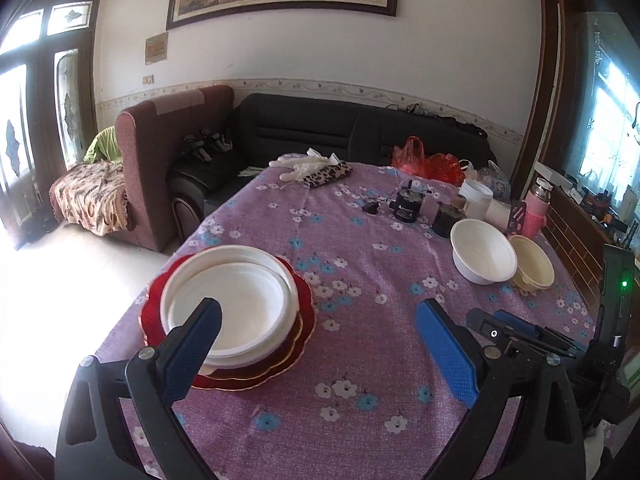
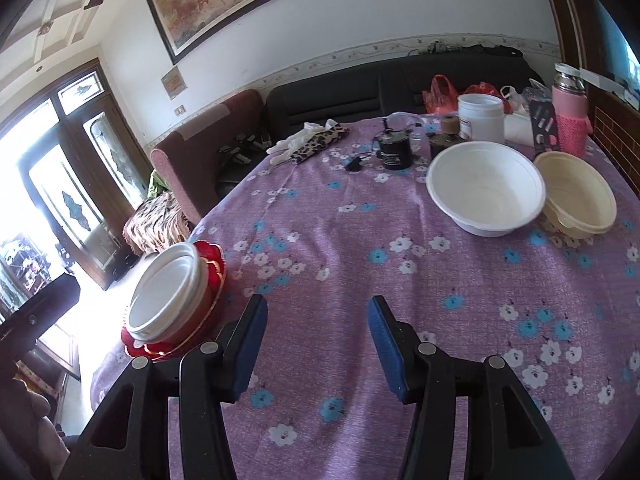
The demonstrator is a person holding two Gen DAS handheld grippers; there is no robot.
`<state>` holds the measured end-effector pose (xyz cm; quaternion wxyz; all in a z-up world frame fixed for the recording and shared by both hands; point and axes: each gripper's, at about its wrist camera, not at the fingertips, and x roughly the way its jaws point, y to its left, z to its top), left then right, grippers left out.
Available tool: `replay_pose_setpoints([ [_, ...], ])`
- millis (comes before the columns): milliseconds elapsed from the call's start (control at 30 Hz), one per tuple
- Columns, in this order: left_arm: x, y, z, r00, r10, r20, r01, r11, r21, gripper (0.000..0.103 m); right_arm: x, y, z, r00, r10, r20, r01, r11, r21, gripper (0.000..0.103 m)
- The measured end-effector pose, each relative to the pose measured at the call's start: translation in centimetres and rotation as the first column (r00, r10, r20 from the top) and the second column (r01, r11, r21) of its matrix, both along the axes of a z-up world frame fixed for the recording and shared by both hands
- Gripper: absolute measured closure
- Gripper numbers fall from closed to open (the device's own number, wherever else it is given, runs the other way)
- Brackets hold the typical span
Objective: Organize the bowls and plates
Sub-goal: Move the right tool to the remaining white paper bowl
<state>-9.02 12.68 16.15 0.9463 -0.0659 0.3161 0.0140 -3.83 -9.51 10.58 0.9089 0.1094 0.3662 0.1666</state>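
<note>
A stack of white plates (image 1: 236, 300) lies on red scalloped plates (image 1: 296, 344) at the table's left edge; the stack also shows in the right wrist view (image 2: 168, 292). A white bowl (image 1: 482, 254) and a cream bowl (image 1: 534, 266) stand side by side at the right, also seen in the right wrist view as the white bowl (image 2: 484, 190) and the cream bowl (image 2: 576, 196). My left gripper (image 1: 320, 316) is open and empty, its left finger over the plate stack. My right gripper (image 2: 318, 312) is open and empty above the tablecloth. The right gripper also shows in the left wrist view (image 1: 516, 328).
The table has a purple flowered cloth (image 2: 360, 248). At its far side stand a white jar (image 2: 480, 116), a black device (image 2: 394, 154), a pink flask (image 2: 570, 108), red bags (image 1: 428, 160) and a leopard pouch with gloves (image 1: 320, 168). Sofas (image 1: 304, 128) stand behind.
</note>
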Motion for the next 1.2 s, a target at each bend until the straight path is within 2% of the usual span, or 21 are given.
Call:
replay_pose_setpoints([
  [133,2.4,-1.5,-2.2,0.995,-0.060,-0.085,0.054,0.996,-0.078,0.005,0.5,-4.6,-1.3,0.995,-0.089,-0.040,0.089,0.996,-0.009,0.046],
  [233,3.8,-2.8,-3.5,0.989,-0.090,-0.116,0.076,0.990,-0.119,0.005,1.1,-8.3,-2.0,0.984,-0.167,-0.064,0.167,0.986,-0.005,0.046],
  [367,5.5,-4.8,-4.7,0.983,-0.120,-0.142,0.106,0.989,-0.102,0.005,2.5,-12.7,-2.7,0.959,-0.267,-0.094,0.271,0.962,0.032,0.047],
  [500,7.1,-6.2,-5.3,0.978,-0.133,-0.160,0.122,0.990,-0.074,0.005,4.8,-15.4,-3.6,0.932,-0.333,-0.145,0.349,0.931,0.108,0.047],
  [633,9.3,-7.9,-4.7,0.976,-0.149,-0.161,0.144,0.989,-0.042,0.005,7.1,-16.7,-4.2,0.909,-0.373,-0.183,0.402,0.902,0.156,0.047],
  [733,11.6,-9.1,-4.0,0.967,-0.188,-0.169,0.182,0.982,-0.051,0.005,8.6,-16.9,-4.5,0.893,-0.401,-0.203,0.436,0.881,0.181,0.046],
  [933,17.5,-11.5,-3.2,0.963,-0.212,-0.168,0.209,0.977,-0.036,0.005,10.7,-16.7,-4.8,0.876,-0.429,-0.221,0.473,0.855,0.212,0.046],
  [1033,21.1,-12.4,-4.4,0.949,-0.224,-0.221,0.212,0.974,-0.074,0.005,11.4,-16.9,-5.4,0.865,-0.443,-0.236,0.492,0.841,0.225,0.046],
  [1200,25.9,-13.8,-7.3,0.923,-0.241,-0.299,0.193,0.964,-0.180,0.005,12.5,-17.1,-6.7,0.863,-0.434,-0.257,0.491,0.841,0.227,0.046],
])
